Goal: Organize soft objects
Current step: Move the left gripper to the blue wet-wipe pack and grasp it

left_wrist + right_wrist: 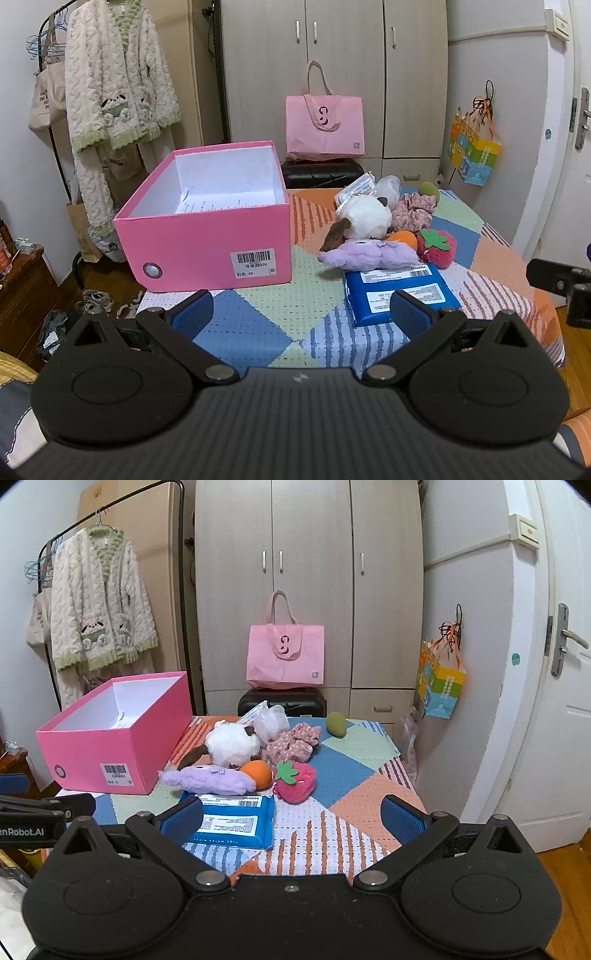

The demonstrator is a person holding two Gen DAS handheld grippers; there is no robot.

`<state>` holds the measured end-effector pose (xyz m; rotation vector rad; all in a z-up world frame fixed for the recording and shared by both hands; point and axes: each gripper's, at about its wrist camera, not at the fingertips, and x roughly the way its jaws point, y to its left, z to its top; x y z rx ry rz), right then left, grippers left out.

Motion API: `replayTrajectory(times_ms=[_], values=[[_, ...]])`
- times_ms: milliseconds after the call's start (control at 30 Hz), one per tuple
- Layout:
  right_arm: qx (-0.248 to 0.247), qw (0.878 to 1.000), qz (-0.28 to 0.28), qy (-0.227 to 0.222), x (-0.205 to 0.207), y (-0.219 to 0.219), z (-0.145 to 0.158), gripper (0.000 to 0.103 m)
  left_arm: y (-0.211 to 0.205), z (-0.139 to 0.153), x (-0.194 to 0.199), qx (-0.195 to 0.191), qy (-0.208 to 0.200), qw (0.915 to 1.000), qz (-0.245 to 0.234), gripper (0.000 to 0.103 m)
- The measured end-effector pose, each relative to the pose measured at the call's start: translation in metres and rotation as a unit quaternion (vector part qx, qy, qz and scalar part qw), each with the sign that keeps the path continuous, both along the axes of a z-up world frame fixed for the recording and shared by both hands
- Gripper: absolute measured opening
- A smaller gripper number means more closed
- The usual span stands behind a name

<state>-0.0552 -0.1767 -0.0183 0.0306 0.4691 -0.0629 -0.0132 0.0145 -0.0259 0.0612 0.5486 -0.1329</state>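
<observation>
An open pink box (207,240) (107,753) stands on the left of the patchwork table, with only a paper sheet inside. To its right lies a pile of soft toys: a white plush (365,218) (231,744), a purple plush (373,253) (210,780), an orange one (258,771), a red strawberry (437,247) (297,781), a pink floral scrunchie (412,208) (293,744) and a green ball (336,724). A blue packet (399,295) (236,821) lies in front. My left gripper (301,314) and right gripper (291,819) hang open over the near edge, holding nothing.
The table (266,317) with its patchwork cloth ends near me and at the right. A pink tote bag (286,653) sits on a black case before the wardrobe. A fleece robe (118,92) hangs on a rack at left. A door (554,701) is at right.
</observation>
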Motion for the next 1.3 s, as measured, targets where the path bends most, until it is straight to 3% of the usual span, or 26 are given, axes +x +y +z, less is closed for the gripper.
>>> replayTrajectory(times_ms=[333,533,667,1000,1100,1200,1300], values=[[-0.003,1.000,0.006,0.000,0.002,-0.004,0.003,0.103,0.002,-0.002,0.006,-0.010,0.013,0.9997,-0.016,0.103],[-0.029,0.995,0.075,-0.051,0.004,-0.007,-0.003,0.103,0.007,0.004,0.014,-0.048,0.000,0.9982,-0.037,0.103],[0.006,0.984,0.161,-0.082,0.014,-0.017,-0.020,0.103,0.002,0.002,0.026,-0.040,-0.009,0.9984,-0.040,0.103],[0.022,0.974,0.224,0.003,0.080,-0.012,-0.071,0.103,-0.024,-0.039,0.076,-0.052,0.048,0.9926,-0.098,0.100],[0.006,0.971,0.238,0.018,0.091,-0.007,-0.085,0.102,-0.031,-0.053,0.094,-0.059,0.075,0.9895,-0.109,0.098],[-0.042,0.967,0.252,0.018,0.095,0.003,-0.096,0.102,-0.038,-0.067,0.112,-0.059,0.108,0.9860,-0.113,0.089],[-0.035,0.965,0.260,0.030,0.105,0.003,-0.102,0.102,-0.047,-0.075,0.125,-0.048,0.137,0.9843,-0.100,0.082]])
